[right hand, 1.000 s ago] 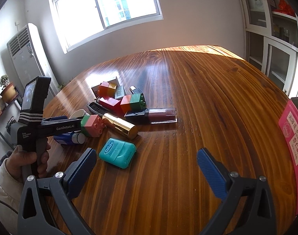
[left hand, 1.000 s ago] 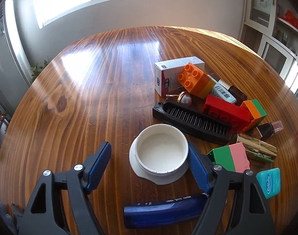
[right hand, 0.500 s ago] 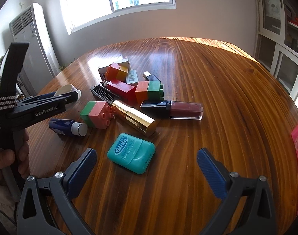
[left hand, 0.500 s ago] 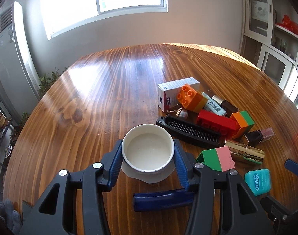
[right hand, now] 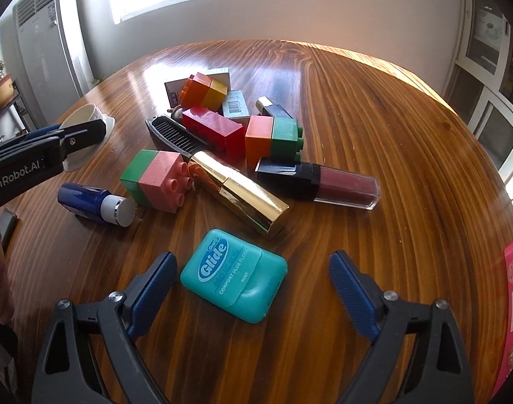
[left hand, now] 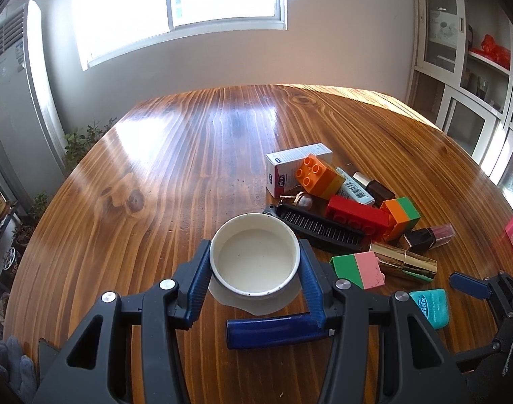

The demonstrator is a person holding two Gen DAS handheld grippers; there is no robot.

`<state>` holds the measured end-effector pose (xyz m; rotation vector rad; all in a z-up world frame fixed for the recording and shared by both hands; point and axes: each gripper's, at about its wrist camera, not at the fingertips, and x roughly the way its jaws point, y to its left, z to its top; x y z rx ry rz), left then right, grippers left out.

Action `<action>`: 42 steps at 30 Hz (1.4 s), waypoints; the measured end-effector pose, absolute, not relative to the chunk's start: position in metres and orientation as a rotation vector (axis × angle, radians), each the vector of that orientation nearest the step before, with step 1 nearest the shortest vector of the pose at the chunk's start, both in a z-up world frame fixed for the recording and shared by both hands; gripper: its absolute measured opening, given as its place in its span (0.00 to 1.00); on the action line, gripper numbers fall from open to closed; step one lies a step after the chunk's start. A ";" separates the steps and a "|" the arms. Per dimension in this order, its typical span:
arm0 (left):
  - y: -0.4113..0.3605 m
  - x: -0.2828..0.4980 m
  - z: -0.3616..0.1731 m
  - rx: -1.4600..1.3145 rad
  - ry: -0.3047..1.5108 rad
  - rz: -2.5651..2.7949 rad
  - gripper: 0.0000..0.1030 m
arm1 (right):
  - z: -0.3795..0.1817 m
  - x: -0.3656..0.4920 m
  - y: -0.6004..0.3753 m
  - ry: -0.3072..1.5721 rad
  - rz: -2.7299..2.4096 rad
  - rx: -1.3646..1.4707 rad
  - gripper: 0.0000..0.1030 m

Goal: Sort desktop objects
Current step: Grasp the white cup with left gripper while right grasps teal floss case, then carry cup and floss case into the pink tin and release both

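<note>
The round wooden table [left hand: 189,168] carries a heap of small things toward its right edge. Nearer the middle sits a white bowl [left hand: 254,257], upright, mouth up, nothing in it; the left gripper [left hand: 254,269] clamps its rim, one blue pad on each side. Just beside the heap lies a black comb [right hand: 175,136], its long axis slanting toward the near edge. A gold lipstick tube [right hand: 237,193] lies flat, slanting likewise. The teal floss box [right hand: 234,274] lies label up between the right gripper [right hand: 249,279] jaws, which are closing without touching it.
</note>
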<state>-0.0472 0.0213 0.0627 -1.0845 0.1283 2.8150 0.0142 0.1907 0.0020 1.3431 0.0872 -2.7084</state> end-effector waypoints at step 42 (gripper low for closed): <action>0.073 -0.020 0.066 -1.016 0.126 2.713 0.51 | 0.054 0.092 0.286 -0.245 -2.999 1.117 0.61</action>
